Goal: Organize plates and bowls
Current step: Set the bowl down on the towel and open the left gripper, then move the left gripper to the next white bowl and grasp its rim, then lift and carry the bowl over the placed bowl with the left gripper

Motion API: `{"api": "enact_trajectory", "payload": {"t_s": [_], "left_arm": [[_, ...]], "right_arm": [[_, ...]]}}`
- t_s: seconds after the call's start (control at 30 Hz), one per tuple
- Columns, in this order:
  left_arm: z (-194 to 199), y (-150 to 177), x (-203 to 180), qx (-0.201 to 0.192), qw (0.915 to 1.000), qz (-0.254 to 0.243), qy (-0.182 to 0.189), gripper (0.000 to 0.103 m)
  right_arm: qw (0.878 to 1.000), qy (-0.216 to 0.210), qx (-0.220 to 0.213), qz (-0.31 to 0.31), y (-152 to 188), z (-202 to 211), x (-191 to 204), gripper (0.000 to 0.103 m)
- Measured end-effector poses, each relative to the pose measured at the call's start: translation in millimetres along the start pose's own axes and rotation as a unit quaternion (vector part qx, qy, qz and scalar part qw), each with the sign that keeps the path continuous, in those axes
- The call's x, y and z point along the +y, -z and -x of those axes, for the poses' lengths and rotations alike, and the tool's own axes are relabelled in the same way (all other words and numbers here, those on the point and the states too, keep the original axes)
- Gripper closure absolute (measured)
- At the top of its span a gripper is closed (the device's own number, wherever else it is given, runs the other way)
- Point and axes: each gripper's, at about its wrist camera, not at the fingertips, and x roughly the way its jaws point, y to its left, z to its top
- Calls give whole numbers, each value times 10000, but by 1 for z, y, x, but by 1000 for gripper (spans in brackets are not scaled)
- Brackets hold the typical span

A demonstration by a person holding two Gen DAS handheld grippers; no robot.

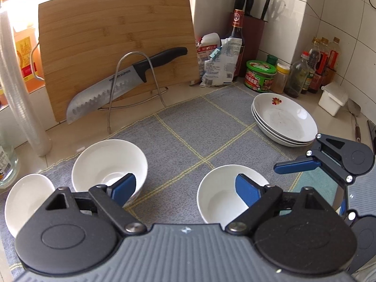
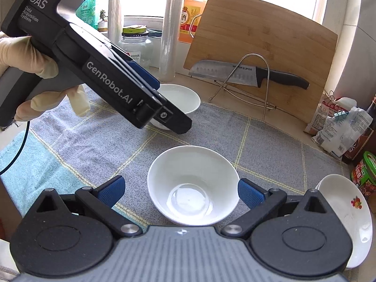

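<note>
Already the plates [image 1: 285, 119] look sorted: three sit nested in one stack at the right of the left wrist view, on the grey checked cloth [image 1: 188, 129] that covers the worktop. The bowls remain loose (three show in that view). One bowl [image 2: 192, 188] stands low in the centre of the right wrist view, between the spread fingers of the right gripper [image 2: 181, 191] but untouched by them. A second bowl [image 1: 109, 166] and a third bowl [image 1: 27, 201] sit at lower left. The left gripper [image 1: 185, 188] hangs with fingers apart, holding nothing. Stacking the bowls seems to be what is left.
</note>
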Motion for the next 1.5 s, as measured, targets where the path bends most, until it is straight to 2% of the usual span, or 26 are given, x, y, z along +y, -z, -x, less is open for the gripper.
{"api": "enact_trajectory", "payload": {"t_s": [0.37,0.8,1.3,1.5], "left_arm": [[14,2,45,-52,9984,181,-527,12],[-18,-22,91,215,9974,227,-651,12],[-77,-30,116,918,9948,5,-451,12],[-89,-29,119,1144,9930,-20,-284,19]], "right_arm": [[9988,-154,-210,426,-34,-20,13,0],[9982,-237,-297,459,-71,-61,7,0],[9976,-485,89,490,-91,-119,-10,0],[9955,-668,267,620,-92,-136,-7,0]]}}
